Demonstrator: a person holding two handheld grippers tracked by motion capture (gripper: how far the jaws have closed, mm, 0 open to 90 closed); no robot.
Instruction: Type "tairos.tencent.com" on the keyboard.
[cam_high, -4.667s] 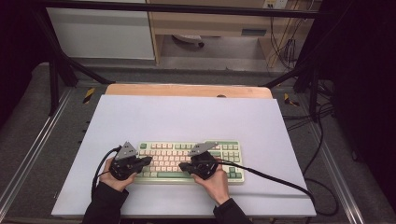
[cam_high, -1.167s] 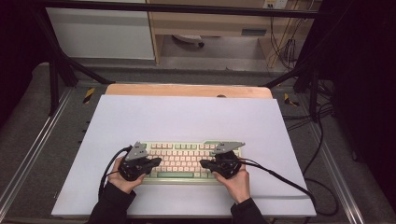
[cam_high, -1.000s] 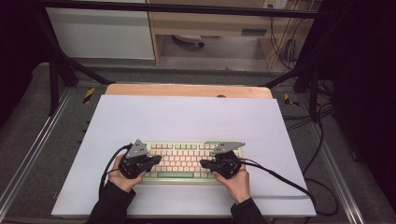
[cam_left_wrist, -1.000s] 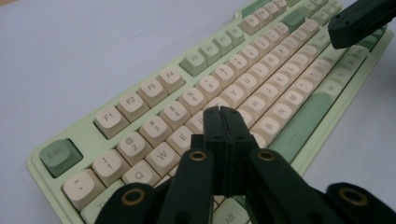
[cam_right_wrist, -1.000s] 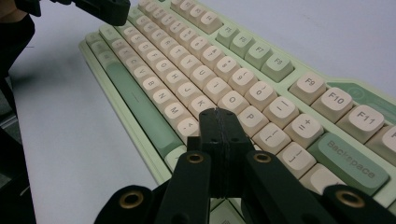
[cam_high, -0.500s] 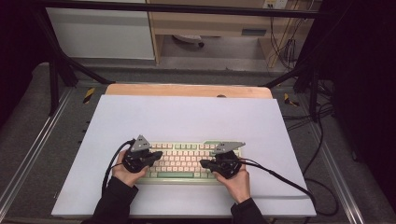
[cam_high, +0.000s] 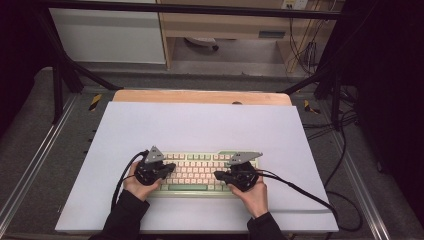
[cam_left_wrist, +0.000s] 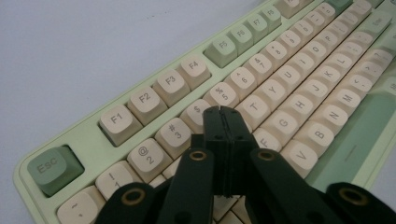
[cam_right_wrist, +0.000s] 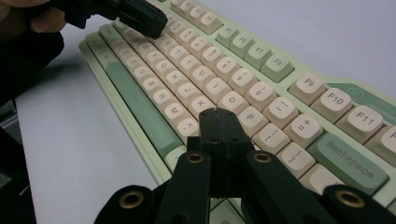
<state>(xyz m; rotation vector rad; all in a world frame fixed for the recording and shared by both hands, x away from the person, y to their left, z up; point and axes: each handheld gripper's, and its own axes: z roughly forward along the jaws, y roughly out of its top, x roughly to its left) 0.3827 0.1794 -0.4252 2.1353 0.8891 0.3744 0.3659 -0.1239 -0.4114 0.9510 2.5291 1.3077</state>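
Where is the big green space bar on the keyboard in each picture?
High view: the space bar is low in the middle, on the keyboard's near row between the two grippers.
Left gripper view: right side, a green strip running to the edge.
Right gripper view: left of centre, a slanting green strip.
Shared landmark: the letter keys right beside it.
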